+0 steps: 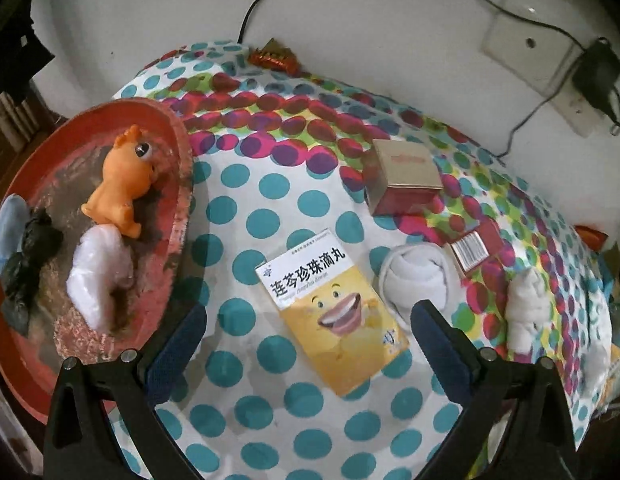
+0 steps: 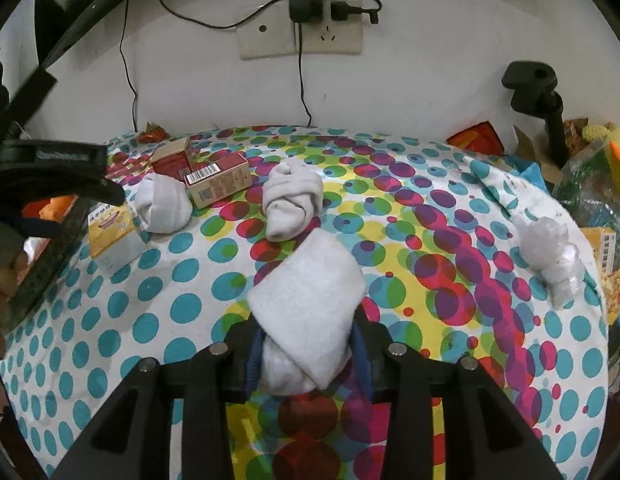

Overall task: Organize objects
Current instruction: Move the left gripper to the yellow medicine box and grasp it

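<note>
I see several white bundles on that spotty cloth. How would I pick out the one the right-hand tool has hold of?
Start at the polka-dot tablecloth. At its near edge the right gripper is shut on a folded white sock. Unlike the rolled sock behind it, this one is a flat fold pinched between the blue pads.

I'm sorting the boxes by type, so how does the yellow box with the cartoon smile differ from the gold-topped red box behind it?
The yellow box is flat and long, lying on its broad face; the gold-topped red box is squat and nearly cube-shaped. The yellow box shows a smiling cartoon face under large black Chinese characters; the red box has a plain gold top with one small red mark. The yellow box lies between the open left gripper's fingers; the red box sits farther back. Both rest on the dotted cloth.
</note>
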`<act>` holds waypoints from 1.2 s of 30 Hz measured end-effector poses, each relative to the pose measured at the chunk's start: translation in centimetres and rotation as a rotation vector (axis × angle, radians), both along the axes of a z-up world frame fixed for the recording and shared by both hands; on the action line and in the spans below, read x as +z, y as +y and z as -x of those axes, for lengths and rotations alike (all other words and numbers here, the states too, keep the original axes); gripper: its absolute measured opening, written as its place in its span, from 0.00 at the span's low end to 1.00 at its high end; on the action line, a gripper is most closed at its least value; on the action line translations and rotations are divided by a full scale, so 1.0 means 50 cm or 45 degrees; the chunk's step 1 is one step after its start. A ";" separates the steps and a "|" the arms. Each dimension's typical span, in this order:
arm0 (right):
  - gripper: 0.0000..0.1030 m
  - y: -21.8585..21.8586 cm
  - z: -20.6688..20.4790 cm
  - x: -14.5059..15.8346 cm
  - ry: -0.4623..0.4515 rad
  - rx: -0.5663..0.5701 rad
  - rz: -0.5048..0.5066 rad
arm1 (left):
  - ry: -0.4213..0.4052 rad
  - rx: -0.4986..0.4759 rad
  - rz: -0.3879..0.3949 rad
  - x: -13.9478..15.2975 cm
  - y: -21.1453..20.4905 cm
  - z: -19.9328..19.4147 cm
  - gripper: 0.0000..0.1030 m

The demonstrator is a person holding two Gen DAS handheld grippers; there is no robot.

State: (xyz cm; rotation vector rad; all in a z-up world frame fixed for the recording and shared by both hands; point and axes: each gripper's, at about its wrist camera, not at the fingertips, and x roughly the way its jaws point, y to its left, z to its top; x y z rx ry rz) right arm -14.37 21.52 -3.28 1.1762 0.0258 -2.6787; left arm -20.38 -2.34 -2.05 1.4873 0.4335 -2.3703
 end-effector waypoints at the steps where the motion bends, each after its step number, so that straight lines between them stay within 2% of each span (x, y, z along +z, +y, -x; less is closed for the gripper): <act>1: 0.38 0.002 0.001 0.000 -0.004 0.000 0.012 | -0.002 0.006 0.010 -0.004 0.001 0.004 0.98; 3: 0.39 0.008 0.002 -0.002 -0.015 -0.001 0.041 | -0.018 0.005 0.020 -0.013 0.003 0.014 0.98; 6: 0.39 0.008 0.002 -0.003 -0.016 0.001 0.045 | -0.020 0.043 0.000 -0.021 -0.002 0.018 0.92; 17: 0.39 0.006 0.001 -0.003 -0.022 0.001 0.041 | -0.001 0.174 -0.083 -0.036 -0.002 -0.010 0.91; 23: 0.39 0.009 0.001 -0.004 -0.023 -0.001 0.046 | -0.060 0.142 -0.166 -0.059 0.007 -0.016 0.86; 26: 0.39 0.008 0.000 -0.004 -0.022 -0.002 0.043 | -0.029 0.080 -0.166 -0.049 0.019 -0.019 0.69; 27: 0.39 0.008 0.000 -0.004 -0.024 -0.002 0.045 | -0.014 0.042 -0.182 -0.043 0.021 -0.020 0.61; 28: 0.39 0.009 -0.001 -0.004 -0.025 -0.003 0.047 | -0.013 0.020 -0.181 -0.040 0.023 -0.020 0.58; 36: 0.39 0.008 0.001 -0.004 -0.028 -0.003 0.044 | 0.019 -0.117 -0.126 -0.029 0.019 -0.038 0.51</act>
